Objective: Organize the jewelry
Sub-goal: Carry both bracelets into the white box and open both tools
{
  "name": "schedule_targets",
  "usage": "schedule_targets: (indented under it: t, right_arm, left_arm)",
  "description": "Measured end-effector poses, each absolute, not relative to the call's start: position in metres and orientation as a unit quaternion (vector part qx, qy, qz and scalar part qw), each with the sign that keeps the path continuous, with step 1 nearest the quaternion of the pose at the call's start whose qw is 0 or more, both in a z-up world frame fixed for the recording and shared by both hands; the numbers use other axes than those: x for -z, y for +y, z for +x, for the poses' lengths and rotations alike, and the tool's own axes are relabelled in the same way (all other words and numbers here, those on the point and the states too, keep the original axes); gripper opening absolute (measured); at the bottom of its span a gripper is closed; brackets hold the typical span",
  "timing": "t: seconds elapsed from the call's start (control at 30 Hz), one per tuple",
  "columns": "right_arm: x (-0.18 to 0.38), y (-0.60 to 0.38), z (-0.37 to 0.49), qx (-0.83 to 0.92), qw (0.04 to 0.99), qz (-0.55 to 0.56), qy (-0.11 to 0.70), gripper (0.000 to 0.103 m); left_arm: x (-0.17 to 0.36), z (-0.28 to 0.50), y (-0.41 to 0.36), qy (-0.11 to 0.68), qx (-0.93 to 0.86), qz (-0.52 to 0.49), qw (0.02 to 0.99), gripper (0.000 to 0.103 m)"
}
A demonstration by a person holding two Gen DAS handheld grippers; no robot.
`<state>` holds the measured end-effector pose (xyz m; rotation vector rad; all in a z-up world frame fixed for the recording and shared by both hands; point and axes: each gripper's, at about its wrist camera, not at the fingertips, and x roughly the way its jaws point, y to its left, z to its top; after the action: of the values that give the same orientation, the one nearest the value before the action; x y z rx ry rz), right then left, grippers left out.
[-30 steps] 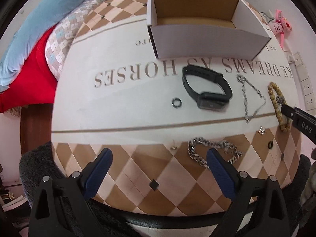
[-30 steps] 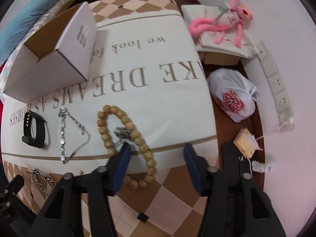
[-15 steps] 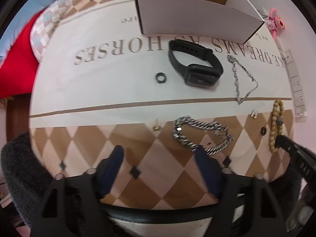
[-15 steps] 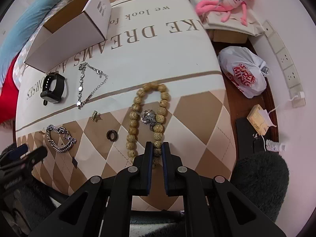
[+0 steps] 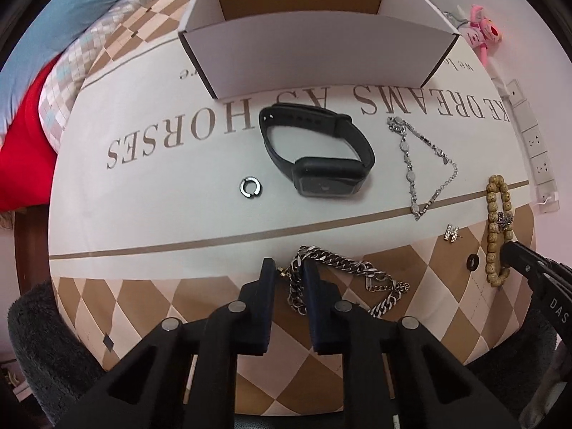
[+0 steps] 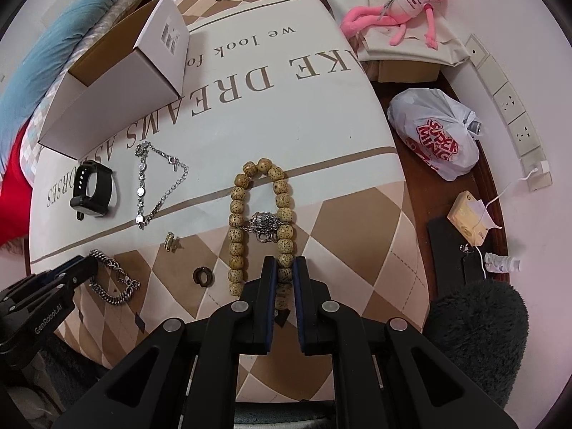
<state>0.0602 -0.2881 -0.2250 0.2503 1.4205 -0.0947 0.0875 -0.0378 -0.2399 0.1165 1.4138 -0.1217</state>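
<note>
My left gripper (image 5: 289, 268) is shut on the left end of a chunky silver chain bracelet (image 5: 343, 279), which lies on the patterned cloth. My right gripper (image 6: 285, 266) is shut on the near beads of a wooden bead bracelet (image 6: 262, 221) with a silver charm; the bracelet also shows in the left wrist view (image 5: 497, 228). An open white cardboard box (image 5: 314, 32) stands at the far side. A black smart band (image 5: 318, 157), a thin silver chain (image 5: 422, 168), a silver ring (image 5: 249, 187), a dark ring (image 6: 203, 276) and a small earring (image 5: 451, 232) lie between.
The table (image 6: 321, 114) carries printed lettering. A pink plush toy (image 6: 404, 0), a white plastic bag (image 6: 436, 136) and wall sockets (image 6: 507, 103) are to the right. Bedding (image 5: 43, 57) lies to the left. A grey fluffy seat edge (image 6: 475, 329) is near.
My left gripper has gone from wide open to shut on the silver chain bracelet. My right gripper closed on the bead bracelet earlier and still holds it, pulling it nearer.
</note>
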Motion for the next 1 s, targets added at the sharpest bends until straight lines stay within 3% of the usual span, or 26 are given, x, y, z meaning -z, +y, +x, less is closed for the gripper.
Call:
schedule_targets:
  t: [0.47, 1.0]
  right_arm:
    - [0.171, -0.278, 0.066, -0.026, 0.773, 0.174, 0.61, 0.009]
    - [0.053, -0.251, 0.145, -0.135, 0.819, 0.197, 0.521, 0.009]
  left_arm:
    - [0.157, 0.076, -0.029, 0.598, 0.116, 0.02, 0.793, 0.01]
    - [0.055, 0.173, -0.034, 0.523, 0.146, -0.033, 0.839, 0.01]
